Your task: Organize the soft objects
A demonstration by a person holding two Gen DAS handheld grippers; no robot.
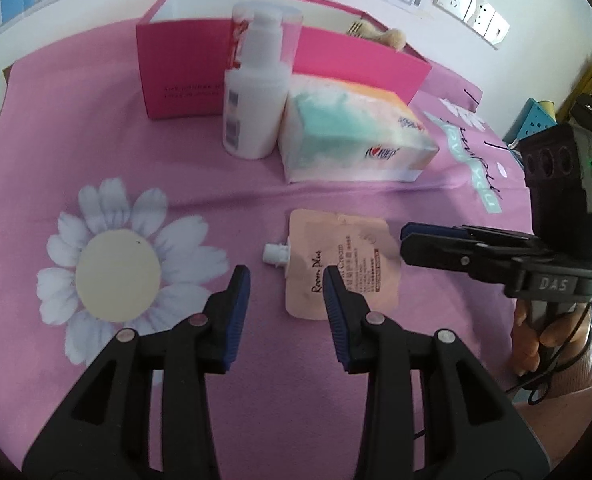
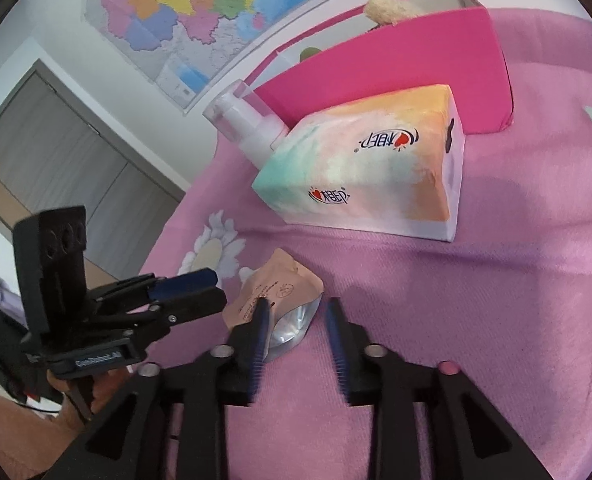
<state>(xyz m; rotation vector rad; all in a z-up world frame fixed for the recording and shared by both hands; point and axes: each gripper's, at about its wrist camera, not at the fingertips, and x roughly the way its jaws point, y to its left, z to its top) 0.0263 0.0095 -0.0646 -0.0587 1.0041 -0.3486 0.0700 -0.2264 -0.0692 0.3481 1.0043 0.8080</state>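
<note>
A bench draped in a pink cloth (image 1: 156, 168) printed with a large white daisy (image 1: 118, 268) fills both views, with a coloured wall map (image 2: 184, 4) seen at the upper left of the right wrist view. A bright pink open cardboard box (image 1: 184, 76) stands at the upper centre of the left wrist view, a beige plush toy (image 1: 394, 38) showing over its far rim. A white plastic pump bottle (image 1: 254, 108) stands upright just in front of the box, touching a soft pastel pack of tissues (image 1: 356, 136) lying at its right. A flat peach-coloured spout pouch (image 1: 344, 264) lies on the cloth at frame centre, apart from the tissues. The left gripper (image 1: 286, 276) is held spread above the cloth, its right finger overlapping the pouch's lower edge. The right gripper (image 2: 296, 308) is likewise spread, with the pouch's foil-bottomed end seen beside its left finger; contact cannot be told.
</note>
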